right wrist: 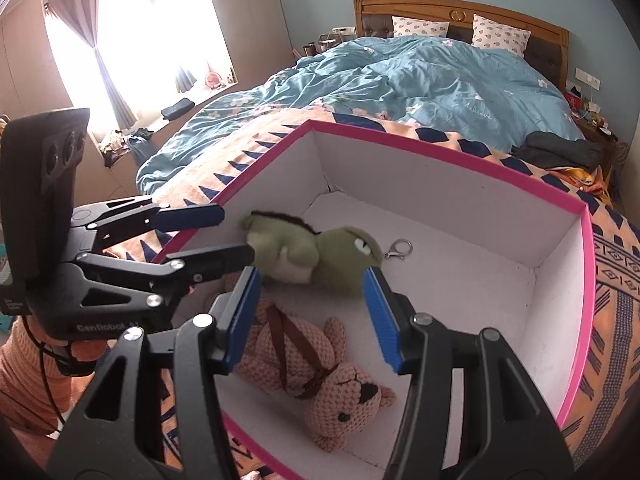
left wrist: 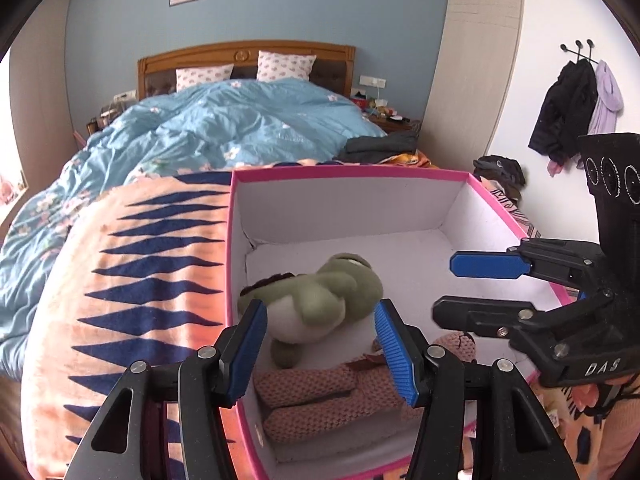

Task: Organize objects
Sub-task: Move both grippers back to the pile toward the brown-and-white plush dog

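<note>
Both toys already inside pink-rimmed box [right wrist: 440, 152] on bed, green plush [right wrist: 320, 252] beside knitted bear [right wrist: 320, 372], left gripper [left wrist: 320, 344] and right gripper [right wrist: 312, 316] gaping empty above: risk of snagging box wall, tipping it.

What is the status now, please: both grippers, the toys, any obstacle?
Left gripper and right gripper open, empty, over pink-rimmed white cardboard box. Green plush dinosaur and pink crocheted bear lie inside. Nothing blocking.
</note>
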